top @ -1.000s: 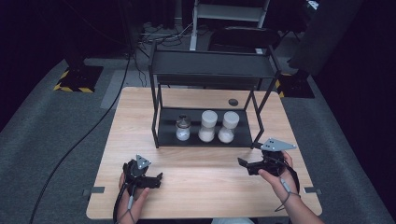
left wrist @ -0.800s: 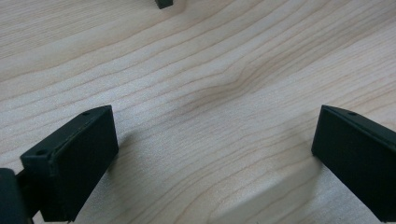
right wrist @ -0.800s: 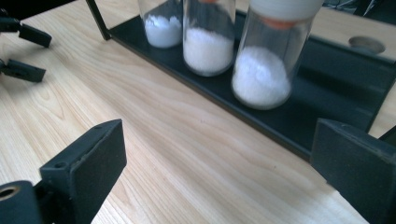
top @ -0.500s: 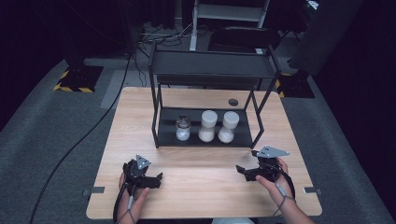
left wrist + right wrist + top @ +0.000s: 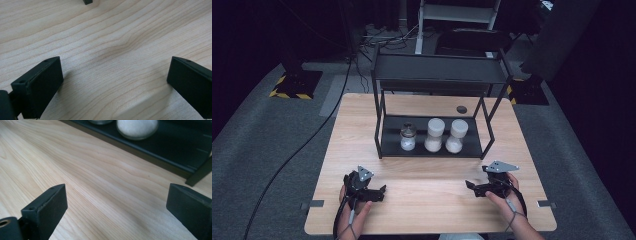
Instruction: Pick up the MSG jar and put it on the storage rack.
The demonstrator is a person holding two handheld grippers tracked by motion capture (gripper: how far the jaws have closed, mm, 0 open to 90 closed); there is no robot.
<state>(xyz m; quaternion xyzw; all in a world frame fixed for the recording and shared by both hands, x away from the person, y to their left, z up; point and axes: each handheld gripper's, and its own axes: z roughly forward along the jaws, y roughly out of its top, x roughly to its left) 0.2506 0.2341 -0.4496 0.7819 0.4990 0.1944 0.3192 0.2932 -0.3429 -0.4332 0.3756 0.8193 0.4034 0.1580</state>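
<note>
- A wooden surface (image 5: 432, 200) sits in front of a person, and each hand holds a tool.
- The left tool (image 5: 371, 192) is low by the near edge of the surface, on the left side. Its jaws are spread wide apart and nothing is between them, just bare wood.
- The right tool (image 5: 475, 187) is low by the near edge on the right side. Its jaws are wide apart too, and they hold nothing.
- A black rack (image 5: 432, 149) stands in the middle of the surface, farther back than both tools.
- On the rack's bottom shelf are three jars in a row: a small glass jar (image 5: 407, 137) on the left, a white jar (image 5: 435, 135) in the middle, and another white jar (image 5: 457, 135) on the right. They stand upright and close beside each other.
- Nobody has said what the job is, so I can only guess it is about the jars.
- The jars are close together, so wide jaws reaching for one could bump the jar next to it and knock it over.
- The top shelf hangs over the jars, and the rack's thin legs stand at the corners. A tool coming in too high or from the side could hit them and shake the rack.
- The small jar looks like glass, so it could slip or break if it tips.
</note>
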